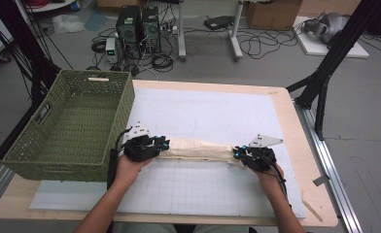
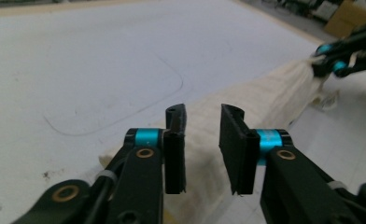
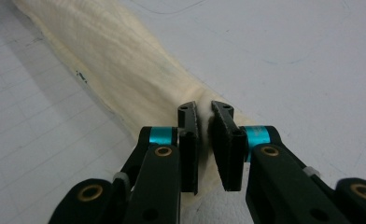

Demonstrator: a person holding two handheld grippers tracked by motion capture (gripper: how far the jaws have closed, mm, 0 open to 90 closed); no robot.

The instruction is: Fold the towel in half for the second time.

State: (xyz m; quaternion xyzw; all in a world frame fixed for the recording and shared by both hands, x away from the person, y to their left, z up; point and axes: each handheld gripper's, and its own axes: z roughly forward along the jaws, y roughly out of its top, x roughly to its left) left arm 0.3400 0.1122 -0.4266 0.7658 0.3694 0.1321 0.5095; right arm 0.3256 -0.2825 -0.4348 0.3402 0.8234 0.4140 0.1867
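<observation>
At my ten o'clock a green woven basket (image 1: 72, 126) sits on the tabletop (image 1: 300, 141), its near corner hanging past the left edge. A white gridded mat (image 1: 203, 189) covers most of the wood before me. Beyond the far edge, at twelve o'clock, two dark computer towers (image 1: 139, 26) stand on the floor amid tangled cables (image 1: 261, 43). A cardboard box (image 1: 273, 14) lies at one o'clock, and black frame struts (image 1: 329, 63) slant down at two o'clock.

Long cream rolled cloth (image 1: 198, 150) lies across white gridded mat (image 1: 213, 189) on pale wooden table (image 1: 303, 145); green woven plastic basket (image 1: 72, 126) sits left of cloth, over table's left edge.
</observation>
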